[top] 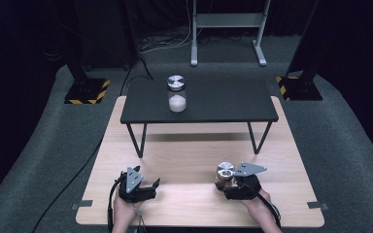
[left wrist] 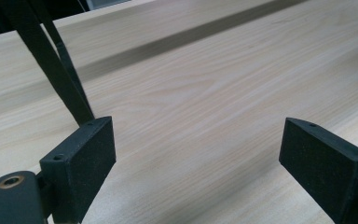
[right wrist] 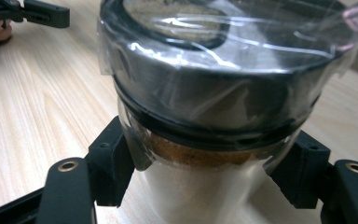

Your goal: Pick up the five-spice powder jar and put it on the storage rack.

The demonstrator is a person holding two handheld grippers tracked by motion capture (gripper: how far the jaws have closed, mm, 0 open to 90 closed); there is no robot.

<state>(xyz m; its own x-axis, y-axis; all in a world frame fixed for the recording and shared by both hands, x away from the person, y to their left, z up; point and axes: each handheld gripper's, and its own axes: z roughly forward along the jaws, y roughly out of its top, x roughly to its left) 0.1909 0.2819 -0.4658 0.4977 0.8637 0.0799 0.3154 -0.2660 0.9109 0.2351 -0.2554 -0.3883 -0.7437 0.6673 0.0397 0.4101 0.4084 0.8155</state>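
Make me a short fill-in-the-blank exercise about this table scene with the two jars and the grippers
1. The right gripper is shut on a jar holding a ____ powder.
2. The other jar, with white contents, stands on the small ____ table.
3. The left gripper has its jaws ____, with nothing between them.
4. Both jars have a ____ lid.

Missing words: brown; black; open; metal
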